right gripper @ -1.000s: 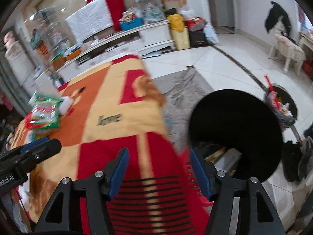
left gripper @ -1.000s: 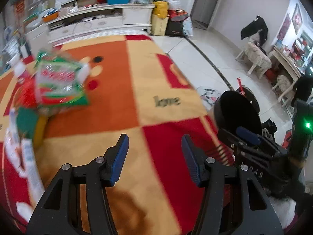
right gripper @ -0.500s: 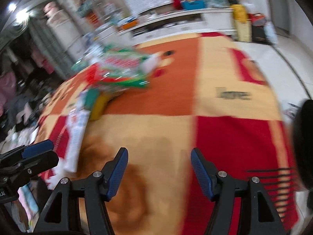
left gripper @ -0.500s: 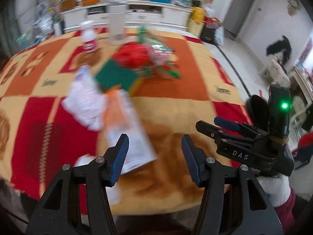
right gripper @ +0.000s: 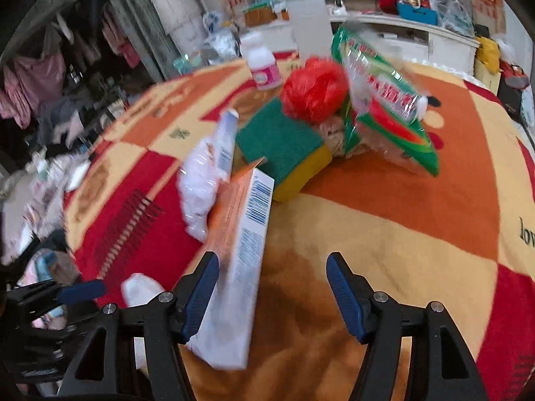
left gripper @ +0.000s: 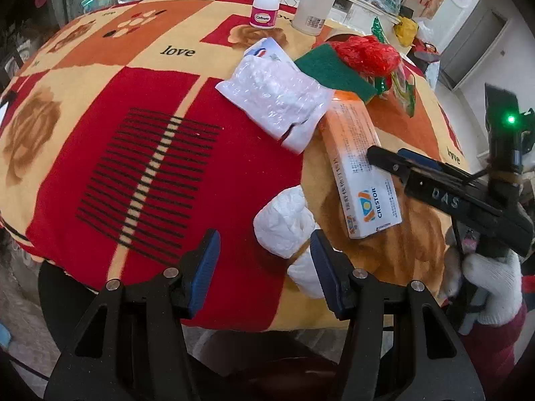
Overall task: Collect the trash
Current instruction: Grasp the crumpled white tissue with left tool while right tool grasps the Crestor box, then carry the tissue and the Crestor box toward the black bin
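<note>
A pile of trash lies on the patterned tablecloth (left gripper: 143, 107). In the left wrist view a crumpled white tissue (left gripper: 284, 227) sits just ahead of my left gripper (left gripper: 264, 267), close to its right finger; the jaws are open and hold nothing. Beyond it lie an orange-and-white medicine box (left gripper: 361, 173), a bubble-wrap pouch (left gripper: 277, 100), a green sponge (left gripper: 334, 67), red crumpled plastic (left gripper: 367, 55) and a green wrapper (left gripper: 404, 90). My right gripper (right gripper: 272, 297) hovers open over the box (right gripper: 240, 260), which runs along its left finger. Its tips (left gripper: 381, 158) reach over the box from the right.
A white pill bottle (left gripper: 265, 8) and a tall white cylinder (left gripper: 316, 0) stand at the table's far side. A white-gloved hand (left gripper: 491, 284) holds the right gripper. Cabinets and bags line the far wall. The table's near edge drops off just under my left gripper.
Both views have swung away from the black bin and the floor back onto the table. The trash pile has come close in front of both grippers. Both stayed open and empty.
</note>
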A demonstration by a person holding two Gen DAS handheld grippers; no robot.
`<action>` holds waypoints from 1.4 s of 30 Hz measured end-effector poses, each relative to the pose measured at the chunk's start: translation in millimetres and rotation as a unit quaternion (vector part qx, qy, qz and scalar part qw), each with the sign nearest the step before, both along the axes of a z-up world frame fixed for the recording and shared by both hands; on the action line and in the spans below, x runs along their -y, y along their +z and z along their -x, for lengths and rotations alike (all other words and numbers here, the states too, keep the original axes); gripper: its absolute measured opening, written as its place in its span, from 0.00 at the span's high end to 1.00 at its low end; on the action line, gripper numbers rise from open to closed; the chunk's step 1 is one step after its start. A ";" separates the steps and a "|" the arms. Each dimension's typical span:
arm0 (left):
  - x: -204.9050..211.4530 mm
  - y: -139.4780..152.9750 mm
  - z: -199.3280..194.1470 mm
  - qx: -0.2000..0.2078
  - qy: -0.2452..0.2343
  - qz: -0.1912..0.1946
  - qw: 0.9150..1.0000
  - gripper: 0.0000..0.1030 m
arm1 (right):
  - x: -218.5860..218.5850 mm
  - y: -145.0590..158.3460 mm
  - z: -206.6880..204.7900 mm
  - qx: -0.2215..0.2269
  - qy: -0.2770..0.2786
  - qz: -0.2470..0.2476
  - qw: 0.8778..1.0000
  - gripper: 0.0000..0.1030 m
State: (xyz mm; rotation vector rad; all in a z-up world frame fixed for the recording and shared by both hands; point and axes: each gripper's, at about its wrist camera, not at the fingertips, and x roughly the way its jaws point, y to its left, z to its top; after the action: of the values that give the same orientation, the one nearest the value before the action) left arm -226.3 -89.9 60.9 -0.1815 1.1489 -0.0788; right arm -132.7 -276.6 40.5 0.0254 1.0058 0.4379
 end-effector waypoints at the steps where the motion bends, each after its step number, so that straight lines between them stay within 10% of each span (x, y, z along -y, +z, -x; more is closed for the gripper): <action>1: 1.0 -0.3 0.5 0.002 -0.002 0.007 1.000 0.47 | 6.0 -0.5 -1.2 0.003 -0.013 -0.002 1.000 0.36; 13: 16.2 -23.1 -22.8 0.019 -0.023 0.036 0.999 0.48 | -6.6 17.0 6.7 0.005 0.021 -0.015 1.000 0.36; 15: 11.5 -22.1 -22.9 0.020 -0.030 0.039 0.999 0.69 | -10.5 19.0 8.7 0.005 0.025 -0.009 1.000 0.36; 18: -1.6 -17.4 -24.9 0.014 -0.032 0.061 0.998 0.70 | -18.5 20.4 11.2 0.007 0.035 -0.004 0.999 0.36; 28: -10.0 2.9 -27.6 0.052 -0.020 0.028 0.998 0.70 | -70.9 -5.3 14.9 0.039 0.076 0.111 0.990 0.32; 30: -4.8 0.9 -29.0 0.051 -0.025 0.032 0.998 0.70 | -60.8 -8.4 14.5 0.036 0.069 0.102 0.992 0.44; 42: 64.7 7.0 -47.3 0.061 -0.094 0.050 0.992 0.70 | 64.8 -1.2 24.7 -0.002 -0.039 0.064 0.997 0.43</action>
State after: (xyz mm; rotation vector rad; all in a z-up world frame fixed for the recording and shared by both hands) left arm -179.0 -154.6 67.9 -0.1553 1.0392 -0.3113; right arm -157.4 -341.4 39.3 -0.0494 1.0311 0.3023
